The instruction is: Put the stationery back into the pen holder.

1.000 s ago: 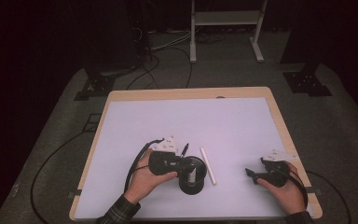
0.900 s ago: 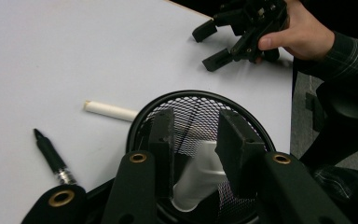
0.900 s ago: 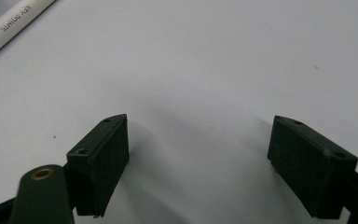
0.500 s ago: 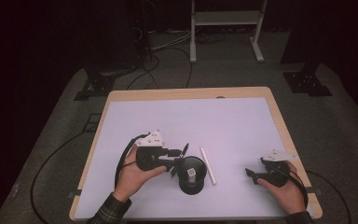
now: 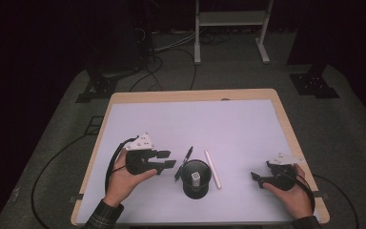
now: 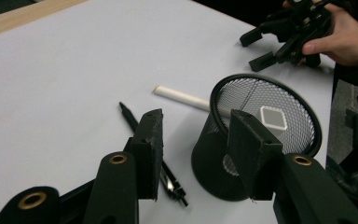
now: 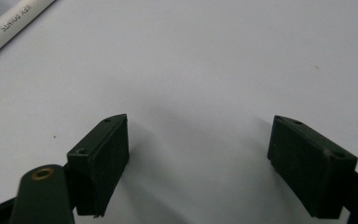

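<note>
A black mesh cup (image 5: 195, 183) stands upright near the table's front, with a small white square block (image 5: 196, 175) inside it. Beside it lie a black pen (image 5: 184, 163) on its left and a white marker (image 5: 213, 169) on its right. My left gripper (image 5: 165, 159) sits just left of the cup and points at it. Its jaws have just been opening and hold nothing. In the left gripper view, the left gripper (image 6: 196, 120) frames the pen (image 6: 128, 115) and the cup (image 6: 265, 140). My right gripper (image 5: 257, 179) rests open at the front right, empty over bare table (image 7: 198, 133).
The white table top (image 5: 195, 124) has a wooden rim (image 5: 190, 95). Cables and stand feet lie on the dark floor beyond. The white marker (image 7: 9, 28) shows in the upper left corner of the right gripper view. The right gripper (image 6: 256, 49) shows far off in the left gripper view.
My left gripper has drawn back to the left, away from the cup, and its jaws stand wider. The cup stays upright in place. The right hand has not moved.
</note>
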Tool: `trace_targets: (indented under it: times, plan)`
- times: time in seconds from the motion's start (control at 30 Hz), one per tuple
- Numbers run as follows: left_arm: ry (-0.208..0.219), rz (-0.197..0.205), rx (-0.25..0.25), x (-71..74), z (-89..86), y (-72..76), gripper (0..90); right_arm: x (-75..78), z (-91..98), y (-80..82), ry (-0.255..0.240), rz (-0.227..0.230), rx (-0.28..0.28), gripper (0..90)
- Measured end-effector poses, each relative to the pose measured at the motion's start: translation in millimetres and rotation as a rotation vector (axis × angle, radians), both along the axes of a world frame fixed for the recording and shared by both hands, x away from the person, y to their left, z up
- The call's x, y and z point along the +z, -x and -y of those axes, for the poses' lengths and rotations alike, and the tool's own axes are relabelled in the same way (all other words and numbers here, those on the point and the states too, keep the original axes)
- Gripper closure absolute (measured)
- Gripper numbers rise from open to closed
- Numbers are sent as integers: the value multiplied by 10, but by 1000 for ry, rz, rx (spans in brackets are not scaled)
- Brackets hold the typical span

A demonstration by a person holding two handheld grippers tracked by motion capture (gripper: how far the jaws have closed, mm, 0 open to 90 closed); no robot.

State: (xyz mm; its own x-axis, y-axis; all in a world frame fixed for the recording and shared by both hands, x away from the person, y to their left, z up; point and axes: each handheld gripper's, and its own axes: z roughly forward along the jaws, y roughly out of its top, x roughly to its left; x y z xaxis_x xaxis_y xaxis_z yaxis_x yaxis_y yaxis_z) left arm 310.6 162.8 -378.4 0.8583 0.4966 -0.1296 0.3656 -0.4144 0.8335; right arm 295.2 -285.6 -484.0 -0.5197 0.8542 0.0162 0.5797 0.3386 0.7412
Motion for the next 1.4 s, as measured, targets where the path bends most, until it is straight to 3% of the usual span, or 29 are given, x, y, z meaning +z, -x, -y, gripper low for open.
trace_targets:
  times: [0.23, 0.27, 0.8, 1.1, 1.2, 1.3, 1.37, 1.4]
  plan:
    - [-41, 3, 29, -135, -123, 20, 504, 1, -2, -1, 2, -1, 0, 194]
    - [-63, 2, 46, -184, -159, 21, 482, 1, -3, -1, 3, -1, 0, 194]
    - [-182, -1, 164, -509, -482, 46, 338, 1, -3, -2, 0, -2, 0, 194]
    - [-237, -32, 222, -675, -614, 43, 264, 5, -4, 0, 1, -2, -2, 200]
    - [-282, -35, 251, -737, -668, 43, 218, 6, -5, 0, 2, -2, -3, 203]
    - [-288, -42, 256, -771, -695, 38, 201, 8, -9, 2, 2, -3, -6, 206]
    - [-298, -52, 260, -801, -719, 27, 180, 13, -12, 1, 3, -4, -7, 217]
    - [-304, -48, 274, -830, -737, 20, 174, 27, -13, 6, 7, -3, -18, 295]
